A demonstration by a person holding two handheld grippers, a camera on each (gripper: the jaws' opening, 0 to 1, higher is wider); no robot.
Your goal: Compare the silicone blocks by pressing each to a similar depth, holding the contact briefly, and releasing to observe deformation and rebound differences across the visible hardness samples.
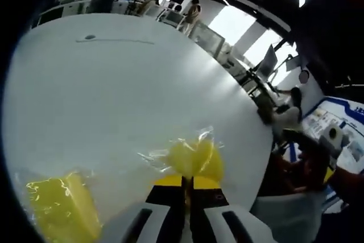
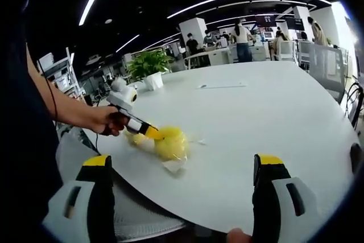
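Note:
A yellow silicone block point(image 1: 193, 156) in crinkled clear wrap lies on the white table point(image 1: 114, 95), near its edge. My left gripper point(image 1: 186, 181) is shut, and its yellow tips touch the block's near side. A second wrapped yellow block point(image 1: 57, 209) lies at the lower left. In the right gripper view a hand holds the left gripper point(image 2: 152, 133) with its tip against the block point(image 2: 172, 144); the other block point(image 2: 136, 139) sits just behind it. My right gripper point(image 2: 182, 163) stands wide open over the table's near edge, nothing between its fingers point(image 2: 100, 169).
The round white table point(image 2: 256, 129) stretches away behind the blocks, with a thin pen-like item point(image 2: 219, 86) far out on it. A potted plant point(image 2: 149, 64) stands at its far edge. People and desks fill the background; a chair point(image 2: 355, 103) is at the right.

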